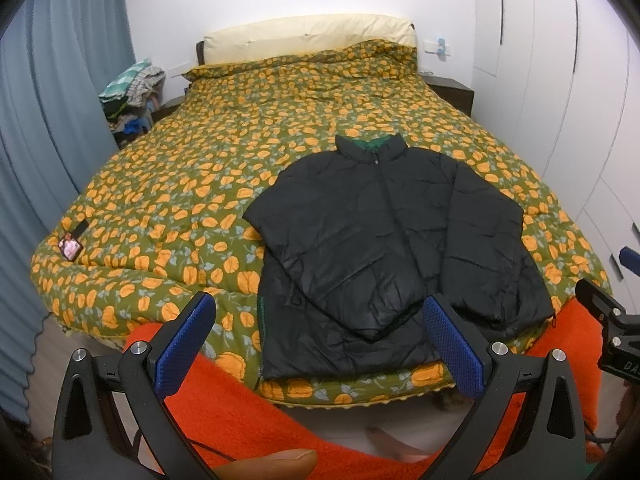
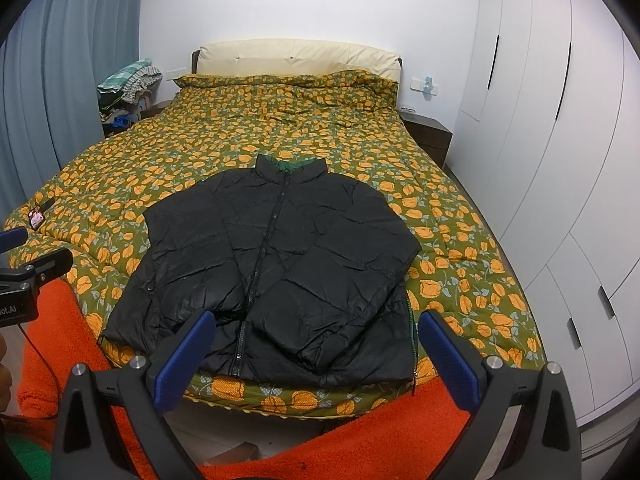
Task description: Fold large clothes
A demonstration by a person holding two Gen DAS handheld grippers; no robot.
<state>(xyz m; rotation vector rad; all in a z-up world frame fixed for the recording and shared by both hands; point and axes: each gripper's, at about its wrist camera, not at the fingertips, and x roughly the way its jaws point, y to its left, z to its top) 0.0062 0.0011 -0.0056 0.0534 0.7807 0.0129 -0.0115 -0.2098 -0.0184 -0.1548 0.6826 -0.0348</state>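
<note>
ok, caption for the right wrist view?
Open right gripper facing a black puffer jacket, sleeves folded in, on floral duvet.

So the jacket lies flat on the bed, just ahead of both grippers, collar pointing away toward the headboard. From the left gripper it sits ahead and slightly right; from the right gripper, ahead and slightly left. Both sleeves are folded in over its front.
</note>
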